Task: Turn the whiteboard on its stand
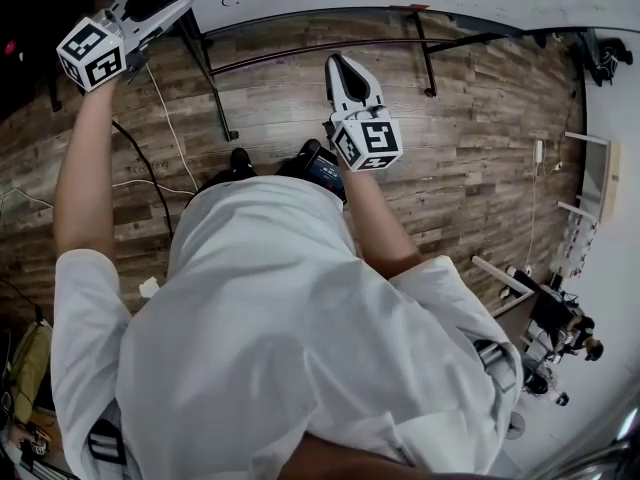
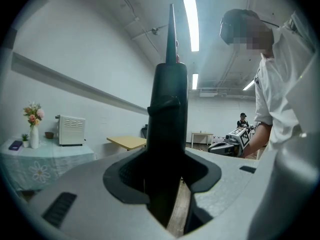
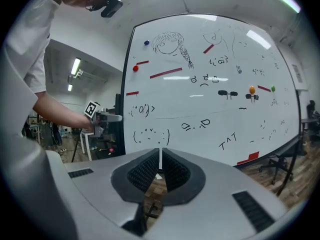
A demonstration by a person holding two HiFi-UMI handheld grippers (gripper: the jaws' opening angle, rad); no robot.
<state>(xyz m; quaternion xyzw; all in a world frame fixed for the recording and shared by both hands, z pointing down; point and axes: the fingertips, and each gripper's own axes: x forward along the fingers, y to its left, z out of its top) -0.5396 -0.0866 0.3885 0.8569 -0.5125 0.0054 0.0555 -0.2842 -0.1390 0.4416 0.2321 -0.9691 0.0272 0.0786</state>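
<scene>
If you're asking where the board is: the whiteboard (image 3: 210,99) is upright on its stand (image 1: 425,58) right in front of the person. Its doodled face points at them and fills most of the right gripper view.
Long axis: runs side to side across the person, and the side rail at each end stands vertical.
Left gripper (image 1: 165,13): up at the board's left end, jaws pinching the dark side rail (image 2: 170,104). In the left gripper view the rail rises straight up between them.
Right gripper (image 3: 160,166): jaws pressed together on nothing. Tips are aimed at the board's face, low and left of middle, clearly apart from it.
Nearer hand: left, no contest, it's on the thing. The right one hangs short of the board over the wood floor (image 1: 480,118).
Relation that matters: the grip sits at one end of the long axis, well out from wherever the stand lets the board swing. My guess is that's decent leverage, so push or pull that end and the whole panel comes round.
Watch out: a thin rail in a pinch could slip if the pull goes along it instead of across. I reckon the right one could steady the face.
</scene>
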